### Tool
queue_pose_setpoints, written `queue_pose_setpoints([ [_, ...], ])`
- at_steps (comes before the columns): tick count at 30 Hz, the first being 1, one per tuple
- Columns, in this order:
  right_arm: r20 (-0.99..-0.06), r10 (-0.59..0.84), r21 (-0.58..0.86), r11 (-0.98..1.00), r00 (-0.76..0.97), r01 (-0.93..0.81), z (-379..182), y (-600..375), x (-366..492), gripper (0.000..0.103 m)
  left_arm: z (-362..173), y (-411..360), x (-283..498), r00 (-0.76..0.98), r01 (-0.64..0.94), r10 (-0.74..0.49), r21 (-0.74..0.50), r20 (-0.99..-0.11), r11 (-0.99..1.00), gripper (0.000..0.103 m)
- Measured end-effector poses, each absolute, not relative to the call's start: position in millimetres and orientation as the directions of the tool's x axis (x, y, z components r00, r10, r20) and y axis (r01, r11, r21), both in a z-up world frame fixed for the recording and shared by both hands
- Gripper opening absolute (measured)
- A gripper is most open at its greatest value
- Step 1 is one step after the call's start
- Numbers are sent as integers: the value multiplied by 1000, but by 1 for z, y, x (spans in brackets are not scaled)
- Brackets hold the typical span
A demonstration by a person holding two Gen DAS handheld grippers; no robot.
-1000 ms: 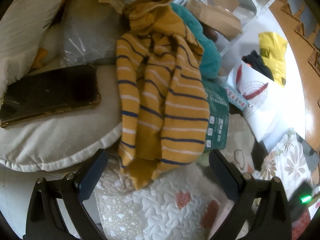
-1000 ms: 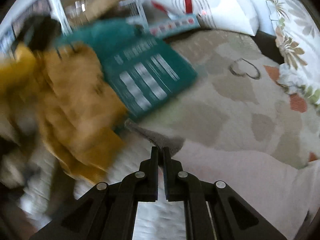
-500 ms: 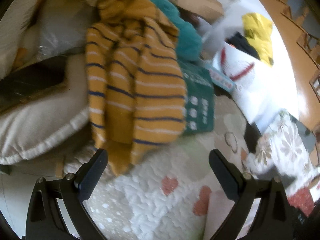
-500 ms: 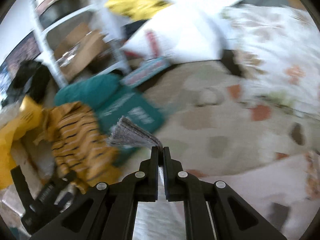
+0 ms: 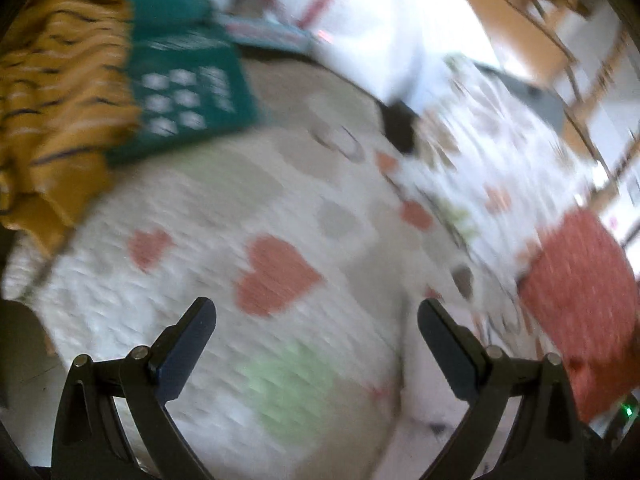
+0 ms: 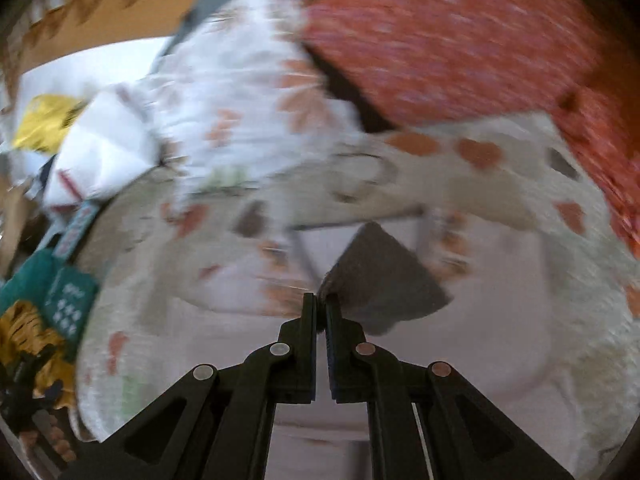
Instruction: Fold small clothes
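Heart-print quilt point(image 5: 280, 264) fills most of both views, white with pink, grey and green hearts, heavily motion-blurred. Red patterned fabric point(image 6: 460, 40) across the top right of the right wrist view, edge overlapping the quilt. Floral white cloth point(image 6: 224, 92) beside it, toward the left. Yellow striped garment point(image 5: 52, 92) bunched at the far left edge of the left wrist view, on the quilt's border, touching a teal printed item point(image 5: 180, 92) lying just to its right. White bag point(image 6: 104, 152) with red marks further back, near the teal item. Left gripper point(image 5: 316, 316) hovering over the quilt, jaws spread wide, nothing between them. Right gripper point(image 6: 320, 304) clenched on a corner of a small grey cloth point(image 6: 384, 276), which fans out up and right from the fingertips, lifted above the quilt, well apart from the yellow garment.
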State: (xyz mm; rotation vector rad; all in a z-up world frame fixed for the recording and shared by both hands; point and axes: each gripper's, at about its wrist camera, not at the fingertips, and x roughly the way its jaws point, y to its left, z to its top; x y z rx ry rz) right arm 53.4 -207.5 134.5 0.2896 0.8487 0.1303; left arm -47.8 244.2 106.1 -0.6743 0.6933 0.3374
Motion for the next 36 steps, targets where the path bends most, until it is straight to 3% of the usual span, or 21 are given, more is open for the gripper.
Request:
queue_pose_setpoints([
  [11,-817,168,241,969,552,62,75,-279,42,5,80,138,1,652,-320,-74,-362,-755,876,101],
  [15,-797,149,249,964,585,94,77,-303,26,11,69,121,13,620,-300,-82,-332,-780,894,101],
  [16,-778,160,284,952,608,113,81,-317,21,18,67,119,15,615,-299,-81,-328,-784,896,101],
  [17,-763,161,308,942,625,134,83,-329,18,33,66,117,17,611,-297,-81,-323,-788,899,101],
  [19,-741,177,354,922,647,153,85,-346,18,45,62,112,20,601,-290,-81,-311,-795,905,101],
  [23,-713,247,437,888,656,141,78,-358,34,45,53,97,27,581,-266,-77,-277,-811,923,101],
  [30,-754,292,404,912,589,65,52,-324,70,45,36,71,34,537,-216,-82,-231,-839,949,101],
  [31,-773,281,376,925,569,54,47,-317,73,40,35,69,34,534,-211,-81,-226,-841,951,101],
  [32,-792,270,349,936,548,43,44,-310,75,20,34,67,34,533,-207,-81,-224,-842,952,101],
  [33,-796,271,343,939,541,33,42,-307,76,10,34,66,34,533,-205,-83,-224,-842,953,101],
  [36,-780,223,302,953,585,39,54,-309,69,7,39,67,32,544,-201,-86,-229,-835,952,101],
])
